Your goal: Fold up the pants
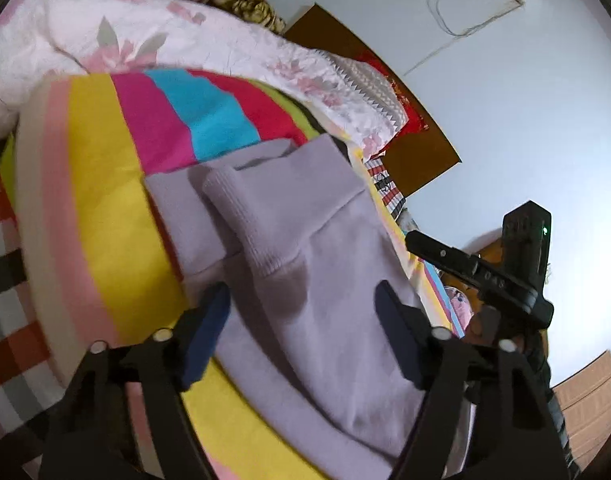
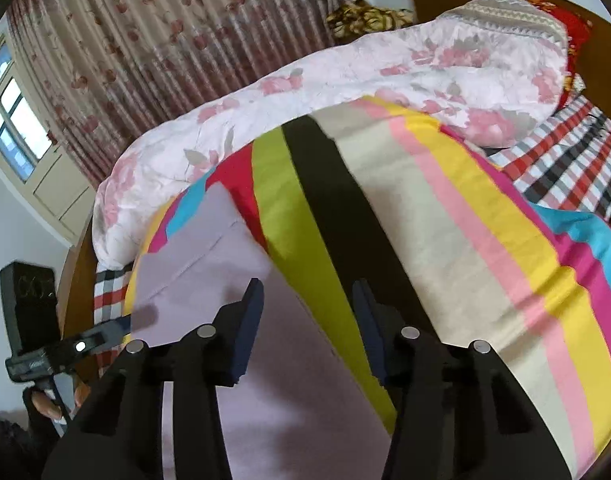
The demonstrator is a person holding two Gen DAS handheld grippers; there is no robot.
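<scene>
Striped bedspread (image 1: 101, 184) carries lilac pants (image 1: 305, 280), lengthwise away from camera.

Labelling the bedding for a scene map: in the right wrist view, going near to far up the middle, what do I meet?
Right tool → striped sheet → floral quilt → floral curtain.

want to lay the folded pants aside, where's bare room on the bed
Freest patch: the rainbow-striped sheet, between the lilac knit pants and the red-and-black checked blanket. A narrower yellow strip lies on the pants' other side. Crowded: the pink floral quilt heaped along the far side, and the pants' near edge, where the open left claw hovers.
</scene>
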